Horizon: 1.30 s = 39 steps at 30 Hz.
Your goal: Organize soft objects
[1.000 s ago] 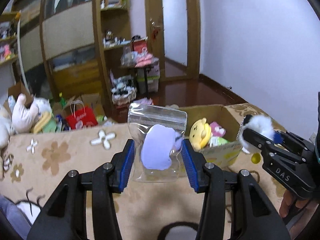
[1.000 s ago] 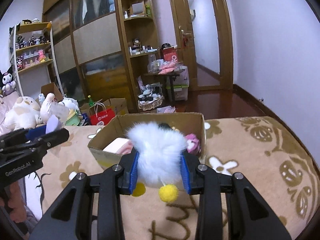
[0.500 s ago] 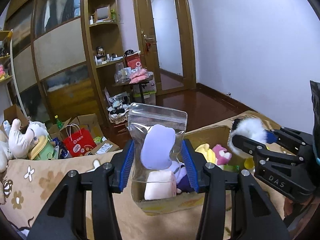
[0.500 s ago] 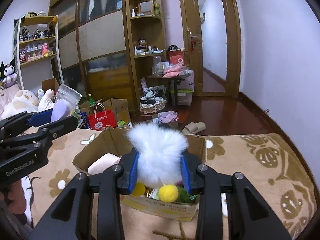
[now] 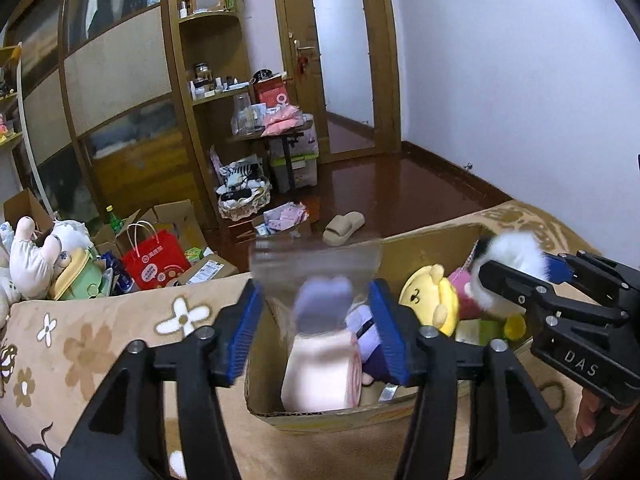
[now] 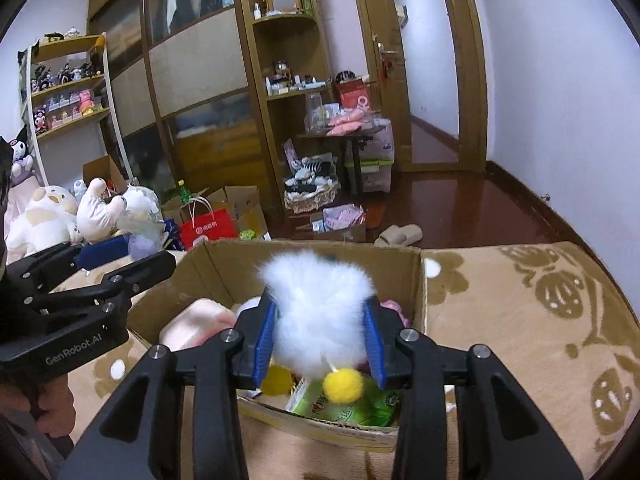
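Because the clear zip bag (image 5: 316, 276) with the lilac plush inside is blurred in your left wrist view, it is probably already slipping: the left tool (image 5: 316, 332) has just been spreading its jaws, and the blue pads (image 5: 247, 332) now stand clear of the bag on both sides, with the bag between them above the open cardboard box (image 5: 424, 242). Treat that bag as light, limp and slick; the film gives no purchase, so take it across the stuffed middle where the plush fills it out, not by the flat seal strip at the top. Below it in the box lie a pink rolled plush (image 5: 322, 372) and a yellow plush (image 5: 430, 298), both soft enough to cushion a drop. The box sits on a tan flowered blanket (image 5: 100, 336).

In your right wrist view, the right tool (image 6: 319, 340) has the white fluffy toy (image 6: 318, 304) between its pads over the same cardboard box (image 6: 416, 288). Its jaws have just been easing apart, yet the fur is bunched against both pads, so the toy looks lightly pinched. It is nearly weightless and squashy, and the long pile slides. Hold the dense body, never the yellow pompom (image 6: 343, 386) dangling beneath. A green packet (image 6: 348, 406) lies under it in the box.
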Tool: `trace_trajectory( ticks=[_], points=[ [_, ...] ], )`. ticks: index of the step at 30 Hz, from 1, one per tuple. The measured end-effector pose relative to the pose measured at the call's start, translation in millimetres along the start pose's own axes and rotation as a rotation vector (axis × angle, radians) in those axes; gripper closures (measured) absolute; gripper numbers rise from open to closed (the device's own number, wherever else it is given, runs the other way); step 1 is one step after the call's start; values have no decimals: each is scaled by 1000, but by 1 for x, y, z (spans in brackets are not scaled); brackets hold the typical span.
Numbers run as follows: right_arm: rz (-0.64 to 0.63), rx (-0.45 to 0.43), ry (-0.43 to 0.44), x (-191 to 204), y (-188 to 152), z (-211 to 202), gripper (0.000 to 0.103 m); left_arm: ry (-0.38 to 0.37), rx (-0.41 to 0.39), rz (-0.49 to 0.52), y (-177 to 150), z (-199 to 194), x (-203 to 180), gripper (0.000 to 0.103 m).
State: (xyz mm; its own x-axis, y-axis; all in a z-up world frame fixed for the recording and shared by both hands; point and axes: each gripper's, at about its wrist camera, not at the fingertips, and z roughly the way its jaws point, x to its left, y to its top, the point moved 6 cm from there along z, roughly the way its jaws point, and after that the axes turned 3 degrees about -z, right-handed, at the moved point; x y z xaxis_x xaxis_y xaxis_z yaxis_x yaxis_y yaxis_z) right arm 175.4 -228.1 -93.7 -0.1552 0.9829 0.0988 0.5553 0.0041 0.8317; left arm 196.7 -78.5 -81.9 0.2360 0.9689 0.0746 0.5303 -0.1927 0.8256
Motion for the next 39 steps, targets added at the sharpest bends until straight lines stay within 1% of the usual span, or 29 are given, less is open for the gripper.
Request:
trace_trajectory(
  ticks=[1, 2, 3, 4, 5, 6, 7, 8, 9, 10, 11, 13, 15, 16, 18, 20, 24, 27, 31, 36, 39],
  points=[
    [0, 8, 1, 0, -2, 2, 60, 0, 7, -2, -2, 2, 1, 43],
    [1, 14, 5, -1, -3, 3, 56, -2, 14, -6, -3, 3, 1, 39],
    [3, 16, 6, -1, -4, 4, 50, -5, 18, -13, -4, 4, 1, 37],
    [6, 15, 4, -3, -4, 4, 46, 0, 18, -20, -5, 4, 3, 35],
    [9, 12, 2, -4, -4, 3, 43, 6, 19, -22, -5, 3, 4, 33],
    [13, 6, 0, -6, -3, 0, 42, 11, 21, -23, -5, 2, 6, 33],
    [15, 3, -3, -6, -3, -1, 41, 21, 24, -23, -6, 1, 7, 28],
    [15, 1, -8, -7, -2, -3, 38, 33, 24, -24, -5, 0, 9, 20],
    [14, -2, -14, -8, -1, -6, 34, 50, 14, -28, -5, -2, 12, 17],
    [15, -5, -17, -8, -1, -8, 32, 60, 7, -33, -5, -5, 15, 14],
    [18, -11, -19, -8, -1, -12, 28, 68, 5, -39, -5, -7, 17, 14],
    [21, -22, -24, -9, 2, -20, 25, 68, 18, -54, -6, -12, 21, 13],
    [20, -35, -33, -8, 4, -28, 15, 67, 19, -73, -8, -20, 25, 8],
    [19, -43, -38, -7, 5, -32, 12, 67, 14, -82, -8, -25, 27, 6],
    [19, -68, -52, -6, 6, -44, 4, 63, 12, -88, -9, -35, 29, 5],
    [26, -88, -59, -5, 9, -54, 0, 65, 11, -84, -9, -43, 33, 4],
    [37, -112, -70, -1, 11, -74, 0, 78, -11, -95, -12, -65, 40, 2],
    [28, -131, -79, 4, 15, -88, 0, 65, 5, -98, -16, -79, 42, 2],
    [16, -157, -79, 13, 21, -108, 0, 76, -23, -99, -15, -104, 45, 2],
    [-3, -176, -87, 20, 16, -134, 0, 63, -28, -121, -24, -132, 48, 2],
    [-12, -178, -95, 22, 11, -148, 0, 64, -35, -104, -28, -147, 46, 2]
  ],
)
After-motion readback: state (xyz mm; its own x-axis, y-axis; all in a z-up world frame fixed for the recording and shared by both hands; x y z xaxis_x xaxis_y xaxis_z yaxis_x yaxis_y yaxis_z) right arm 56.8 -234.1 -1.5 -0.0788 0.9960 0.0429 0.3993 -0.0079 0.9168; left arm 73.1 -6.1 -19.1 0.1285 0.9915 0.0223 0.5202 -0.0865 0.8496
